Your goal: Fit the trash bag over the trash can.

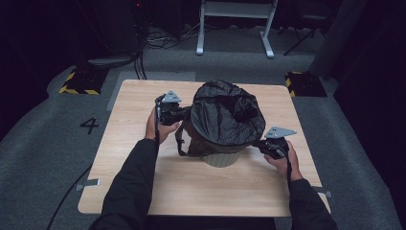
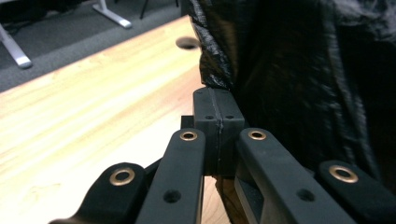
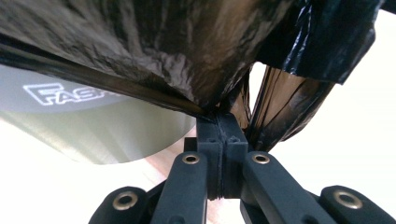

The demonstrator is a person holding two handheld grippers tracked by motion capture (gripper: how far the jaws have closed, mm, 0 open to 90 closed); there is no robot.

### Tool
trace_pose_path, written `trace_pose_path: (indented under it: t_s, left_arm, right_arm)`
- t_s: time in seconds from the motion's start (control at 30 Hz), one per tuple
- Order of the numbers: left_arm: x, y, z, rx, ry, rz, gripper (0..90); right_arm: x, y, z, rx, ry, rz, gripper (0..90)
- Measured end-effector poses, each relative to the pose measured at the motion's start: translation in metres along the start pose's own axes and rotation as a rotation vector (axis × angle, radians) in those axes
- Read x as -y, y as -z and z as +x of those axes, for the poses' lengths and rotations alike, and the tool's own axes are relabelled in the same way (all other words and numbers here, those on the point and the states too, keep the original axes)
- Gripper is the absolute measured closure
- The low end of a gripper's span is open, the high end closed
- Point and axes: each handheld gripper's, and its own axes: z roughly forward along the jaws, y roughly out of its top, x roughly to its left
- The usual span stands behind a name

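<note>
A grey-green bin [image 1: 221, 159] stands in the middle of the wooden table [image 1: 201, 191], and a black plastic bag [image 1: 225, 117] bulges over its top and down its sides. My left gripper [image 1: 184, 115] is at the bag's left side. In the left gripper view its jaws [image 2: 218, 100] are shut, and the bag's lower edge [image 2: 303, 84] meets their tips. My right gripper [image 1: 258, 143] is low at the bin's right. It is shut [image 3: 222, 123] on a fold of the bag [image 3: 154, 42], which stretches taut from the tips over the bin's wall [image 3: 107, 135].
Bare tabletop [image 2: 93, 102] lies in front of the bin and to both sides. A dark round hole [image 2: 188, 43] sits in the tabletop near the bag. On the carpet beyond are a white frame's legs [image 1: 234, 24] and two yellow-striped blocks [image 1: 79, 81].
</note>
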Motion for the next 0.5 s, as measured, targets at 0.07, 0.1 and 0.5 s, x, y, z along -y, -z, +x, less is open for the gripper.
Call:
trace_pose_path:
  t_s: [0.07, 0.1, 0.5]
  left_arm:
    - [0.002, -0.002, 0.0, 0.021, -0.004, 0.007, 90.0]
    - [0.004, -0.002, 0.001, 0.028, 0.008, 0.006, 90.0]
    - [0.001, 0.053, 0.019, -0.167, 0.091, -0.155, 27.0]
  right_arm:
    - [0.0, 0.0, 0.001, -0.005, 0.006, 0.007, 89.9]
    - [0.0, 0.0, 0.001, -0.009, 0.004, 0.006, 89.8]
    - [-0.003, 0.011, 0.002, 0.008, -0.001, -0.052, 89.9]
